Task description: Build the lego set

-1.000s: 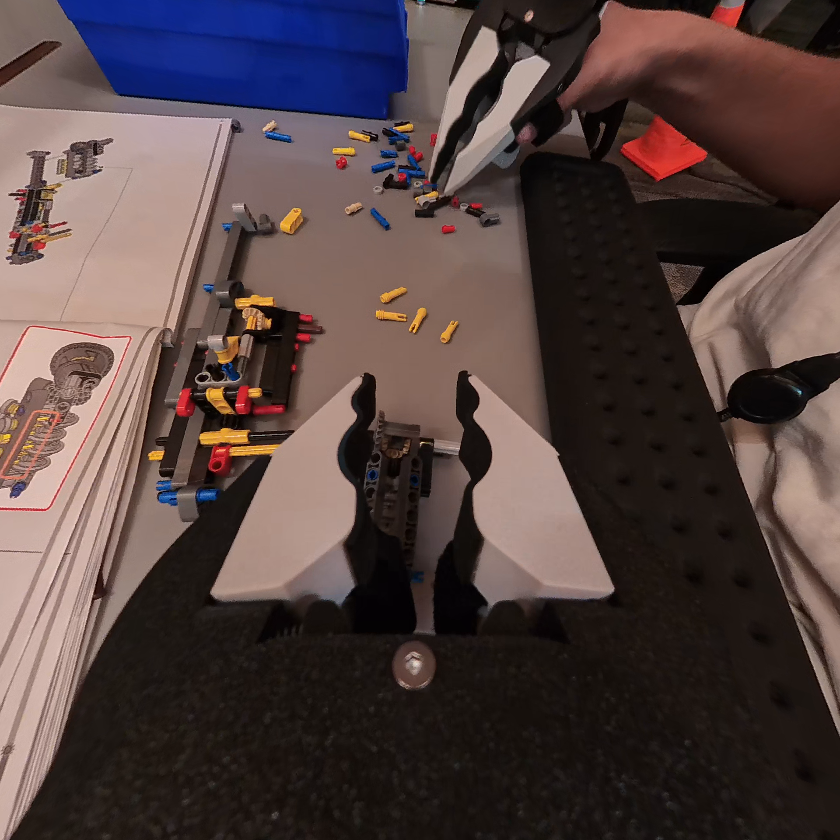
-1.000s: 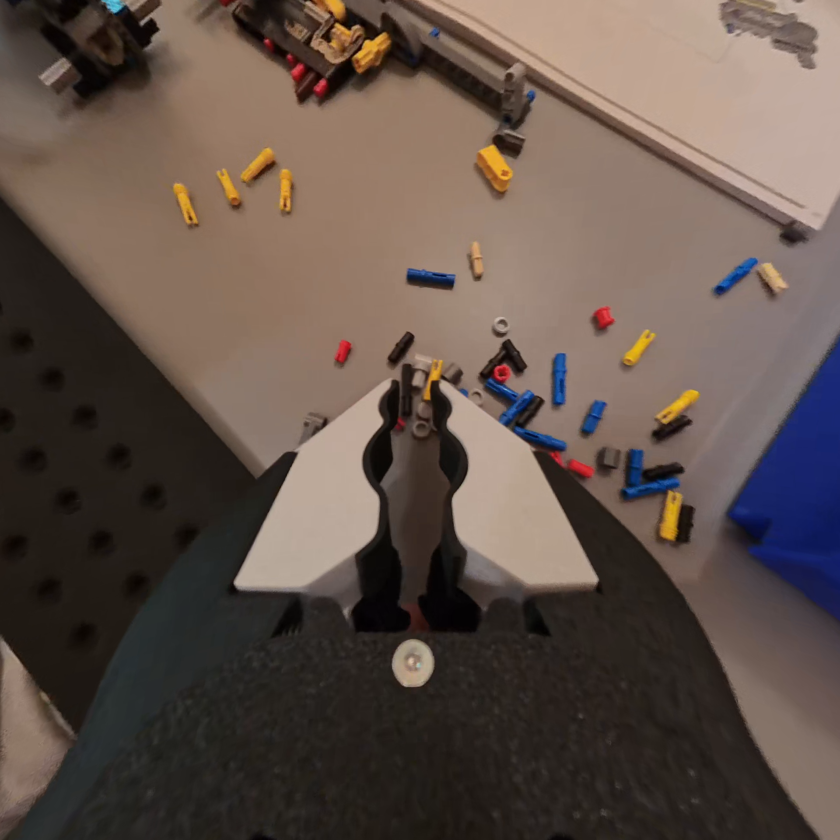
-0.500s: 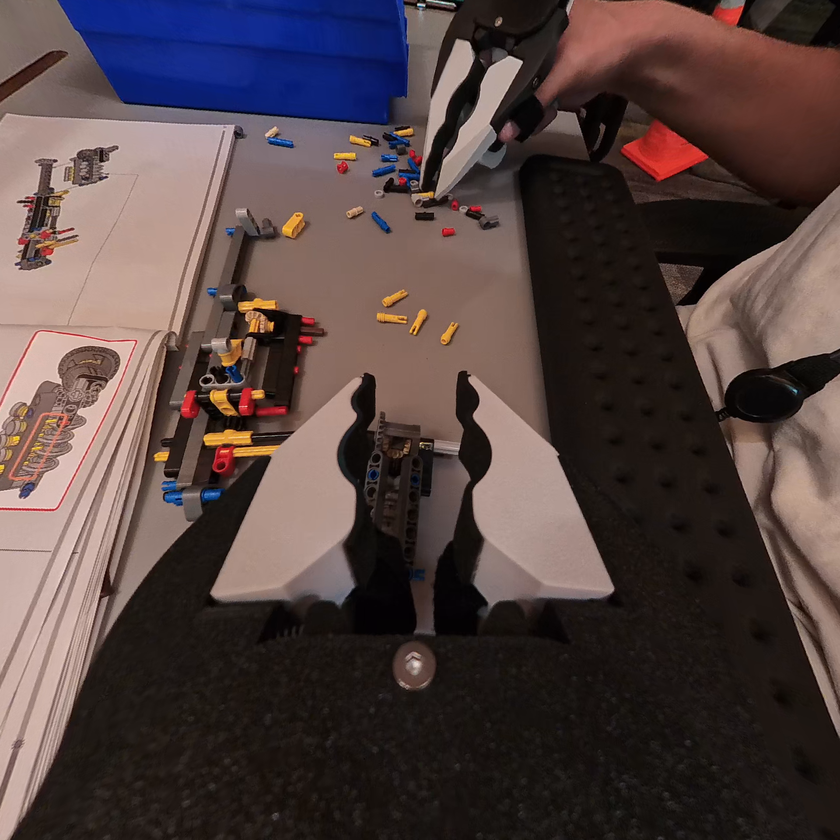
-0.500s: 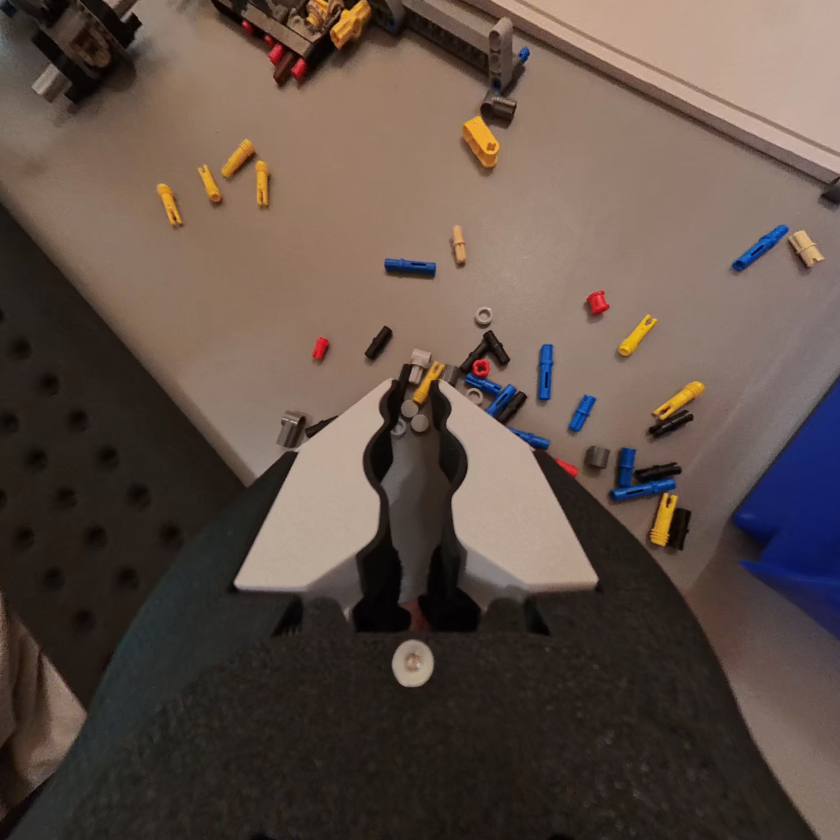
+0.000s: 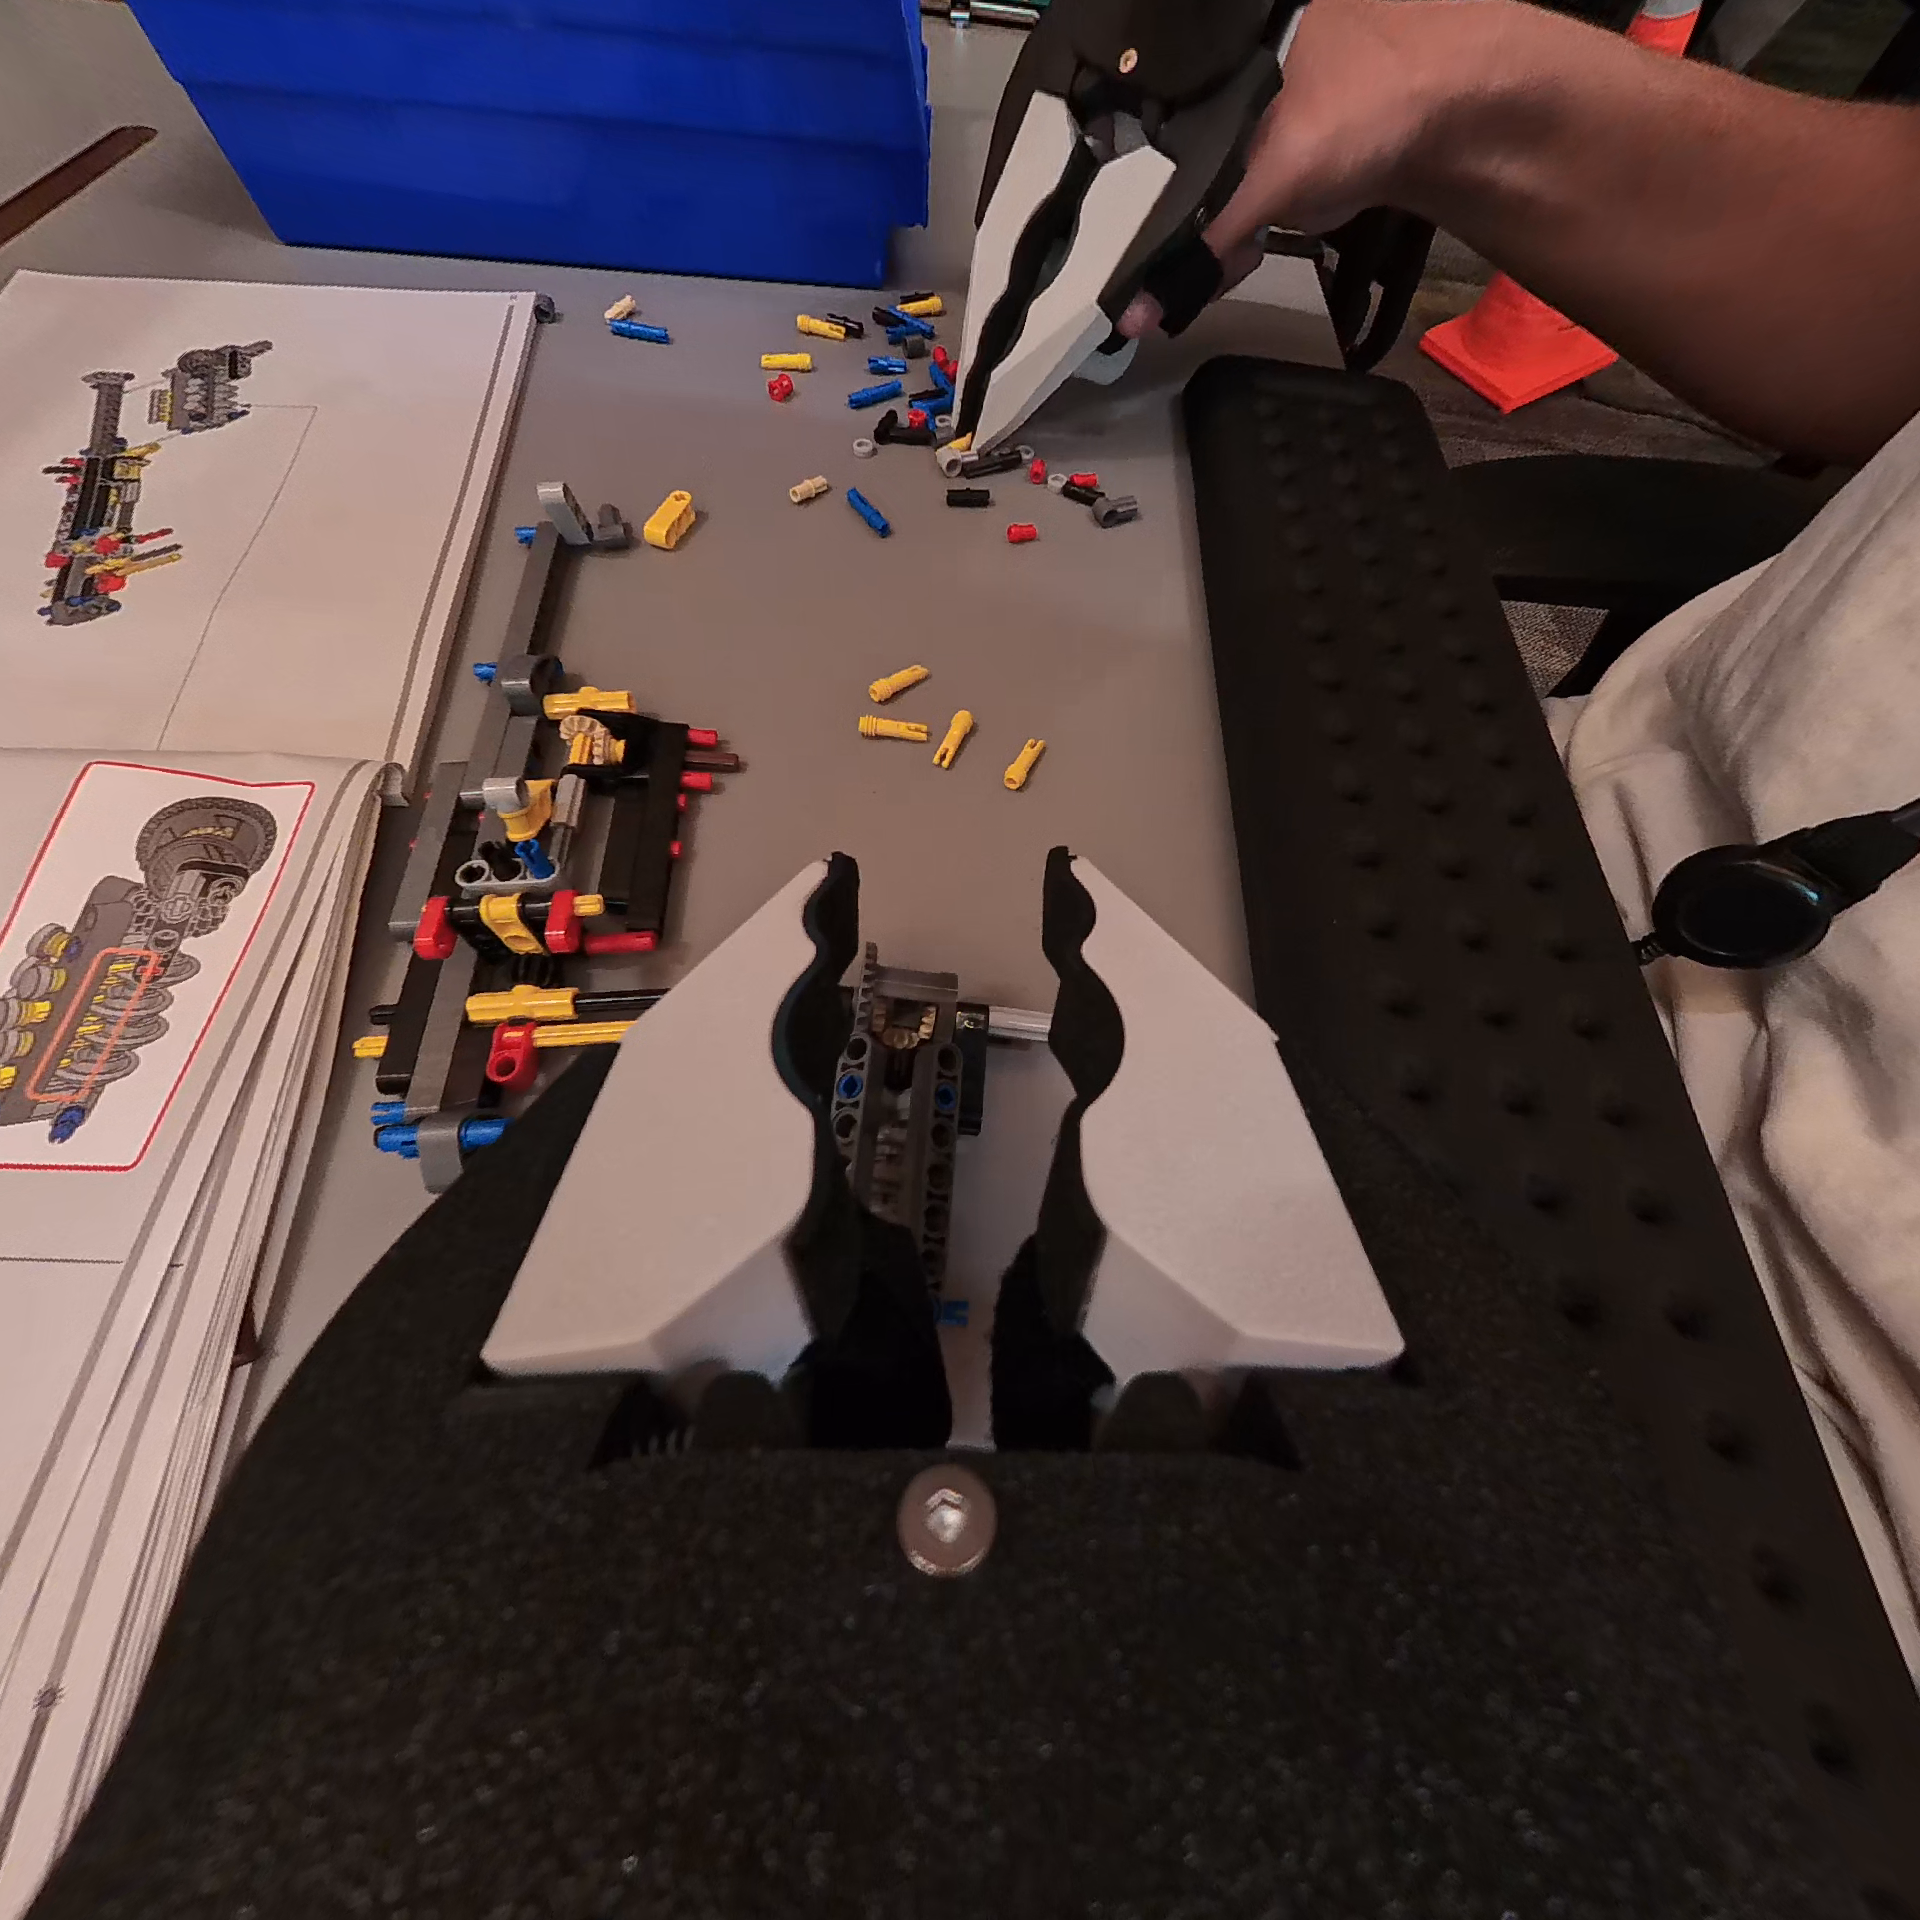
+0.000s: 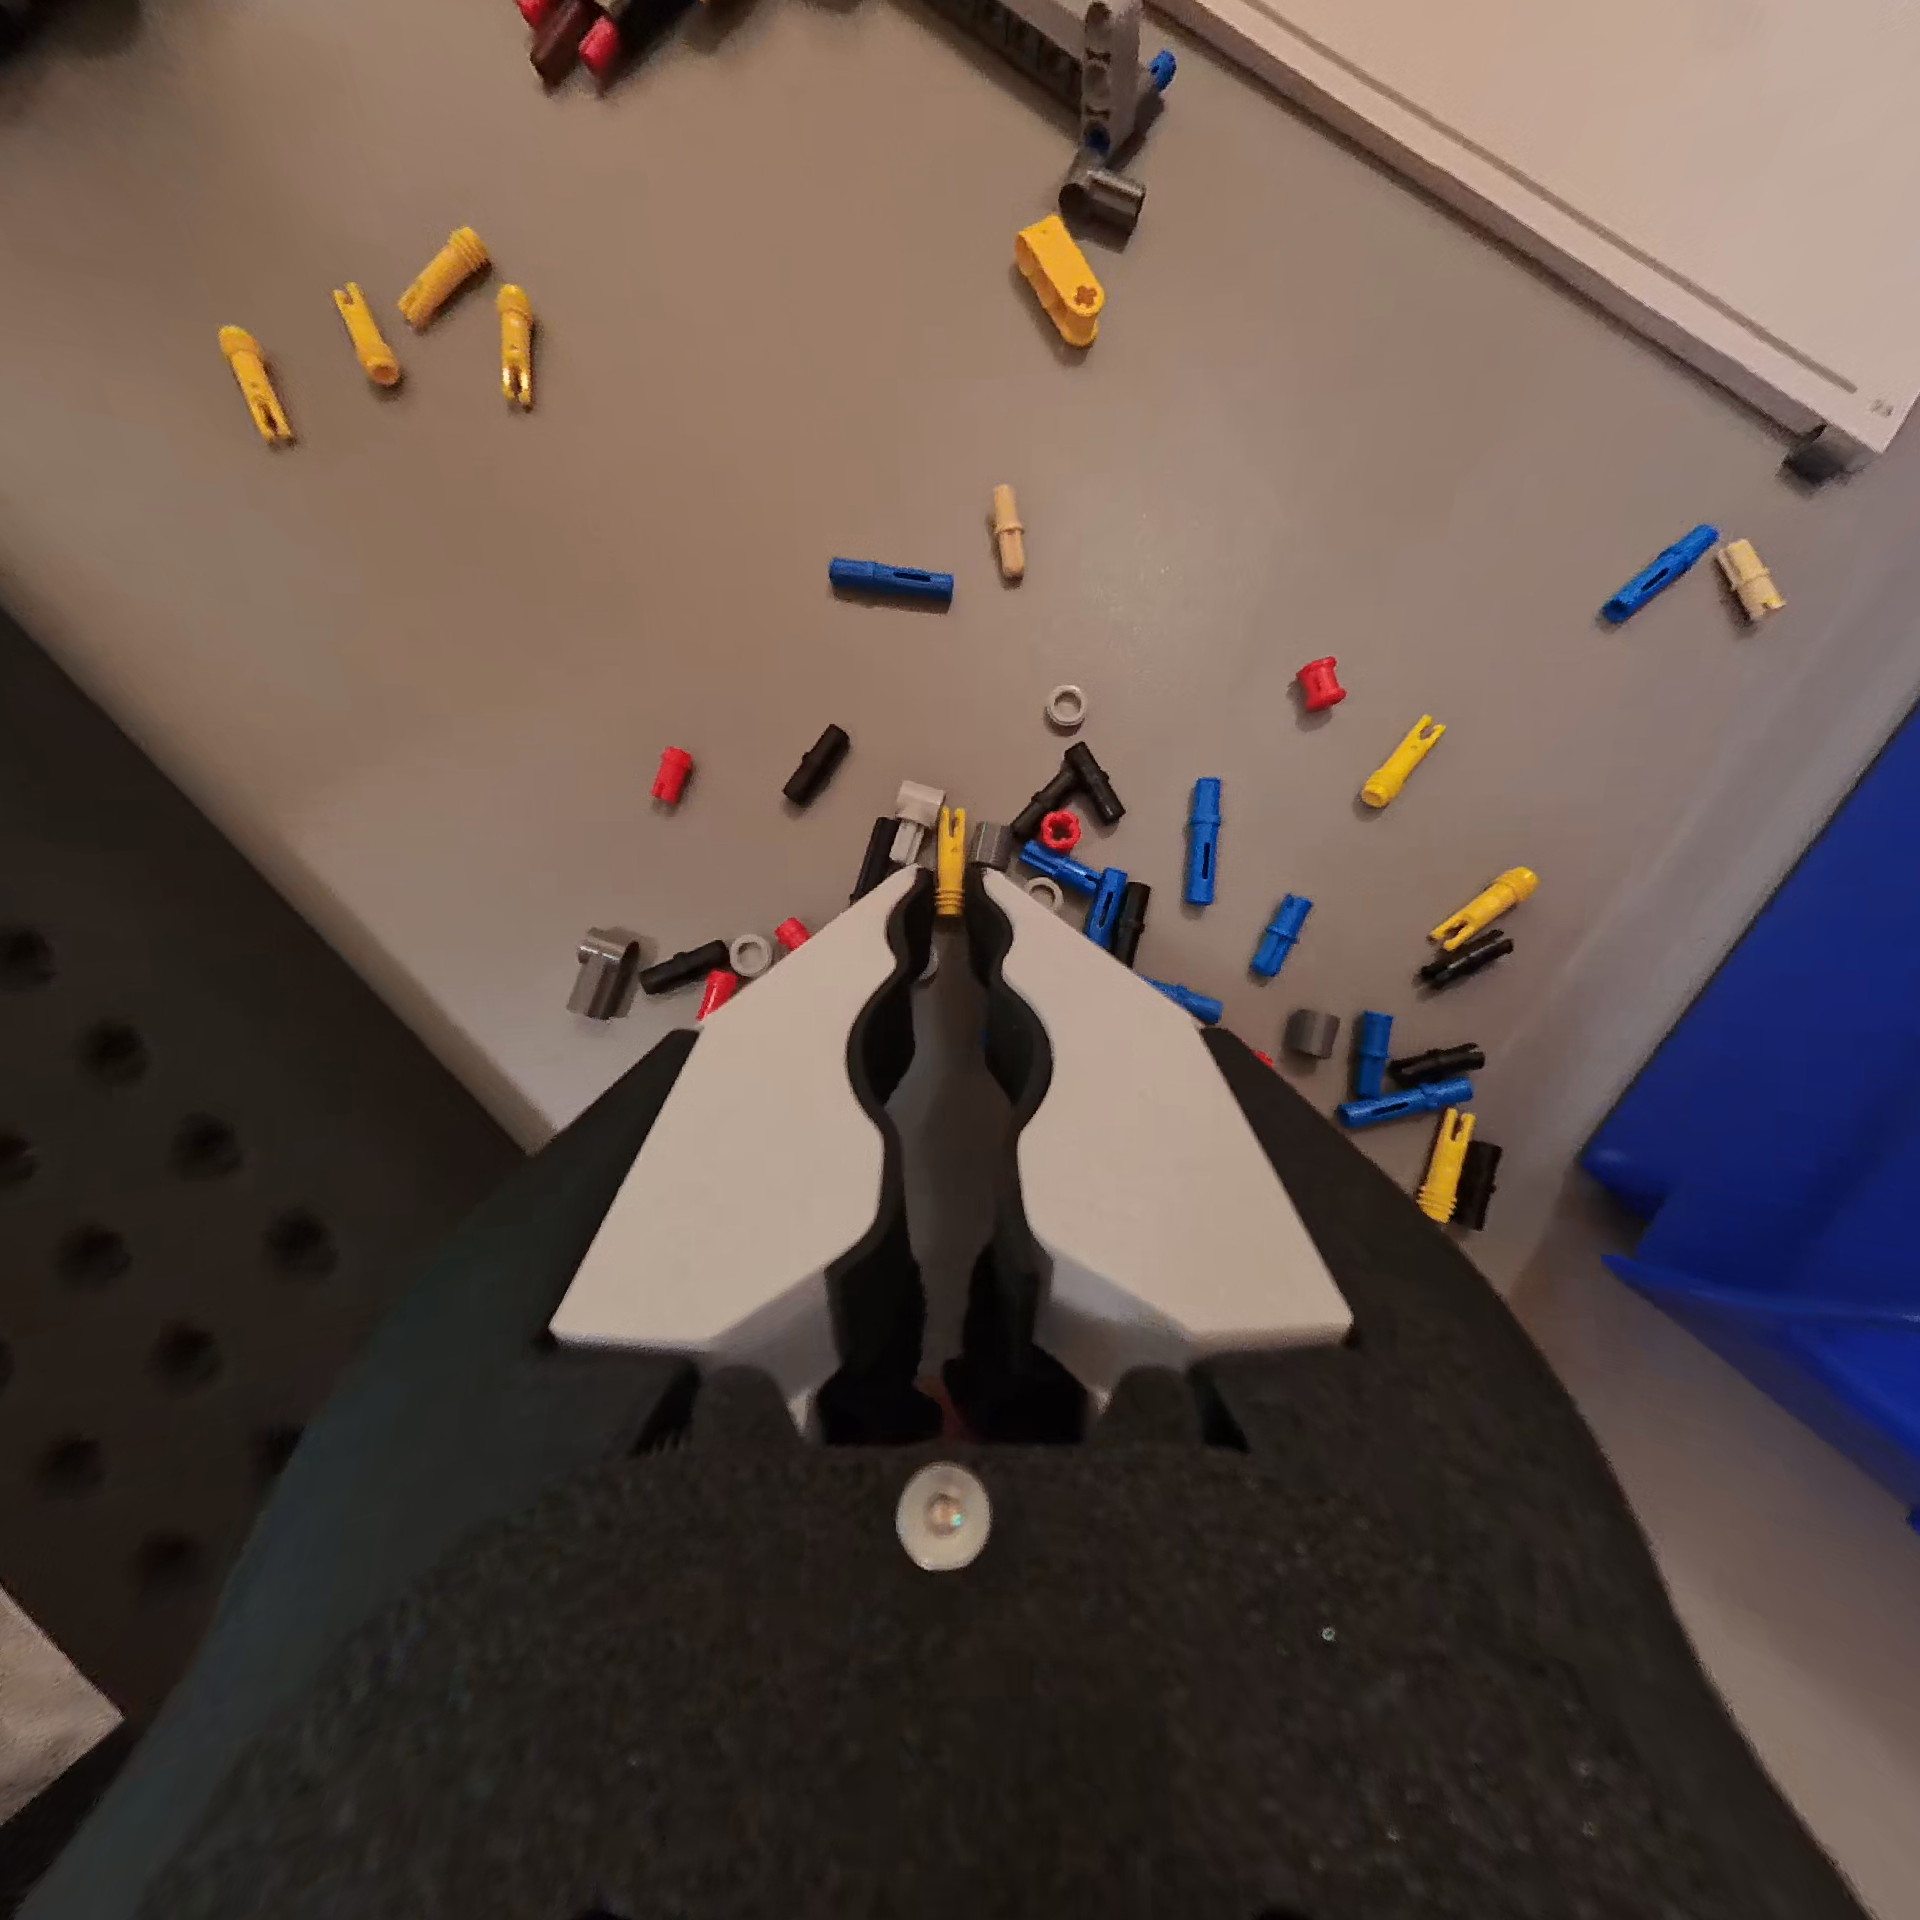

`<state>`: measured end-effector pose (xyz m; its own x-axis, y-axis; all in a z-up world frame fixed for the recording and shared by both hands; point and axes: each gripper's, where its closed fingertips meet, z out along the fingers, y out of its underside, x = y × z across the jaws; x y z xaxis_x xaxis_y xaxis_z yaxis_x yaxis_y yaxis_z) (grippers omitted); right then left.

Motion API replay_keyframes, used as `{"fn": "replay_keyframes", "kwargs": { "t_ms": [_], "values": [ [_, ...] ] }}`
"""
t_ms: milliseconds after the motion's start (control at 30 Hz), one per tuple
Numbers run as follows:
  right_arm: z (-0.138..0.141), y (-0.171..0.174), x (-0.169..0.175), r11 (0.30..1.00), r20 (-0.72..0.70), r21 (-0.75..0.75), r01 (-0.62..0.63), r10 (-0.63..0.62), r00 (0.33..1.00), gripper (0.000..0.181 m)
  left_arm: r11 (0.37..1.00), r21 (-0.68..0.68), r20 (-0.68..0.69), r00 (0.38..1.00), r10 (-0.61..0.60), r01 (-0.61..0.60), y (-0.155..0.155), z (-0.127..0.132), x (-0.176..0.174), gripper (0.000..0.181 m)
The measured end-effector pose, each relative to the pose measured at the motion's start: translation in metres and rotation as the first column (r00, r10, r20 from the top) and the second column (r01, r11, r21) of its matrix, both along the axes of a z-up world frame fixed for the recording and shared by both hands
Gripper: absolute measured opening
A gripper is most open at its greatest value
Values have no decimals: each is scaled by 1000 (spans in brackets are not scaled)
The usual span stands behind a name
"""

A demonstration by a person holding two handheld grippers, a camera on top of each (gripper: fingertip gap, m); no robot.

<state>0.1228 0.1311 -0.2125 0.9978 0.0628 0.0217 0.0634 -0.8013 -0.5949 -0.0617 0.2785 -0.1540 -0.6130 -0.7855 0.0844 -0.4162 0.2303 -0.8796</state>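
Observation:
My left gripper [image 5: 951, 860] holds a small grey gear assembly [image 5: 902, 1091] across its axle, low over the grey table [image 5: 1039, 603]. A larger black, grey, yellow and red lego build [image 5: 540, 862] lies to its left; its far end shows in the right wrist view [image 6: 1101, 62]. My right gripper [image 6: 951, 883] is shut on a yellow pin [image 6: 949, 847], tips down in a scatter of loose pins [image 6: 1205, 842]. It also shows in the left wrist view [image 5: 971, 442], held by a person's hand [image 5: 1340, 114].
An open instruction booklet [image 5: 208, 520] lies on the left [image 6: 1558, 125]. A blue bin [image 5: 571, 125] stands at the back [image 6: 1787, 1091]. A black dimpled foam pad [image 5: 1403, 831] runs along the right [image 6: 156, 1143]. Several yellow pins [image 5: 935, 722] lie mid-table [image 6: 374, 332]. An orange cone [image 5: 1517, 343] stands beyond. The grippers' ends are close to 25 centimeters from one another.
My right gripper has moved into the pin scatter and closed on the yellow pin, which was loose between its open tips before. My left gripper has stayed nearly still with the gear assembly.

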Motion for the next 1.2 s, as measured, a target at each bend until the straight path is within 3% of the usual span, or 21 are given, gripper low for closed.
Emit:
{"fn": "replay_keyframes", "kwargs": {
  "t_ms": [167,267,433,667,767,833,900,933,1000,1200],
  "values": [
    [26,4,-18,999,18,11,-52,52,999,5,1000,-1,2,1000,3,-3,1,1,0,34],
    [40,39,-64,982,-70,100,-161,168,983,5,1000,0,0,1000,1,-1,0,0,0,34],
    [10,75,-116,951,-94,77,-300,306,947,5,1000,7,-2,1000,1,-1,0,-1,0,34],
    [5,76,-116,950,-73,60,-307,311,948,11,1000,6,3,1000,-5,5,-2,1,-1,34],
    [24,68,-81,972,-35,130,-196,202,979,13,1000,10,4,1000,-7,7,-2,1,-1,34],
    [37,57,-18,983,61,183,20,-32,998,17,1000,12,3,1000,-4,4,-1,1,-1,34],
    [40,42,41,942,78,217,255,-277,958,20,1000,10,2,1000,-8,8,-2,1,-2,34],
    [35,36,59,923,59,209,322,-341,938,21,1000,10,3,1000,-10,10,-3,1,-2,34],
    [26,29,80,902,41,182,392,-405,913,20,1000,12,3,1000,-14,14,-4,0,-2,35],
    [5,25,87,916,100,94,390,-399,912,15,1000,7,-2,1000,-3,3,-1,-1,-1,34]
  ]
}}
